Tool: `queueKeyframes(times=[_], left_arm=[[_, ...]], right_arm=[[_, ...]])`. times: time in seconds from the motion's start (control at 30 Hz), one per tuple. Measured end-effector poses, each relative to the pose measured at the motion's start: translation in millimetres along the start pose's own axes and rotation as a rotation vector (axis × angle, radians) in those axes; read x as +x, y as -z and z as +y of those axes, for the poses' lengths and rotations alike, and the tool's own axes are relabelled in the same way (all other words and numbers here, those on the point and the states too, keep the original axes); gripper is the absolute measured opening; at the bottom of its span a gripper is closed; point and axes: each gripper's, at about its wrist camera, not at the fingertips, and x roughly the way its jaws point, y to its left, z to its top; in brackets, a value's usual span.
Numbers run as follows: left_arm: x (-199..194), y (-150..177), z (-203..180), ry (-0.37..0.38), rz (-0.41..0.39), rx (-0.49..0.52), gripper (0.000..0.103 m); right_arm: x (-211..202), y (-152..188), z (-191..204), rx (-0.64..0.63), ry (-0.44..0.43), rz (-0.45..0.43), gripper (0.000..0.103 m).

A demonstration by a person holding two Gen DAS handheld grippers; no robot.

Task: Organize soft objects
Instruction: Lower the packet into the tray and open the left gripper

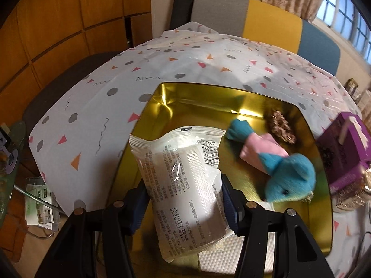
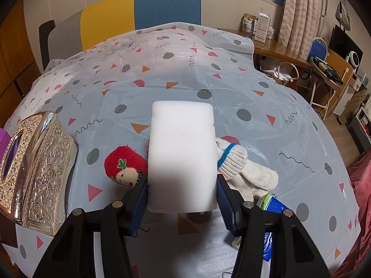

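On the confetti-print tablecloth [image 2: 185, 74] your gold tin [image 1: 180, 97] already holds a blue plush toy [image 1: 285, 171] at its 3 o'clock. Your left gripper [image 1: 184, 199] pinches a white wipes pack [image 1: 183, 185] over the tin; your right gripper [image 2: 182, 194] clamps a white foam block [image 2: 182, 155]. Red sponge [image 2: 124, 166] at 9 o'clock and knitted gloves [image 2: 243, 171] at 3 remain outside.

White sealed packet [image 1: 183, 185] hangs pinched over the gold tin [image 1: 310, 143], where a blue-and-pink plush [image 1: 278, 164] lies on its side. White foam block [image 2: 182, 157] is held above the worktop; red plush [image 2: 124, 165] and knit gloves [image 2: 245, 171] lie beneath.
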Motion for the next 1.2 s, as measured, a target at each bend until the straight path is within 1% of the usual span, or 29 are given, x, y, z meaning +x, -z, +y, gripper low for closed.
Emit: queueKeyframes(times=[0.07,0.13,0.2,0.23,0.27,0.3,0.4,0.47,0.63,0.87,1.0,1.2], left_arm=[[8.1,-4.5,-0.2,-0.007,0.009,0.006,0.058],[15.6,-8.4,1.2,-0.005,0.034,-0.012,0.059],[15.3,-11.5,1.1,0.007,0.033,-0.028,0.067],[12.0,-12.8,0.4,0.000,0.019,-0.031,0.076],[8.1,-13.6,0.1,-0.002,0.002,-0.033,0.082],[2.1,-14.8,0.2,-0.004,-0.022,-0.040,0.083],[-17.4,-16.1,0.6,-0.015,-0.087,-0.055,0.085],[-31.2,-13.9,-2.2,-0.021,-0.125,-0.047,0.085],[-56.8,-0.2,-24.4,0.012,-0.163,0.021,0.086],[-82.4,15.2,-62.3,0.111,-0.179,0.092,0.090],[-92.9,21.9,-75.6,0.132,-0.193,0.130,0.091],[-97.8,30.5,-83.3,0.156,-0.189,0.160,0.091]], right_arm=[[-0.5,0.3,0.8,-0.004,-0.001,-0.002,0.056],[-0.4,0.5,1.9,-0.010,0.000,-0.001,0.056],[0.1,0.8,2.0,-0.012,0.002,0.001,0.056],[0.2,0.9,1.7,-0.012,0.002,0.001,0.056],[0.2,0.7,1.3,-0.012,0.002,0.001,0.056],[0.5,0.6,0.9,-0.011,0.004,0.002,0.056],[2.4,0.7,1.8,-0.017,0.006,0.009,0.056],[2.7,0.7,3.0,-0.025,0.006,0.008,0.056],[1.8,0.6,3.1,-0.027,0.004,0.005,0.056],[-1.2,1.3,3.1,-0.021,-0.003,-0.002,0.056],[-1.0,1.1,2.8,-0.020,-0.004,-0.001,0.056],[0.1,1.7,2.5,-0.018,-0.002,0.007,0.056]])
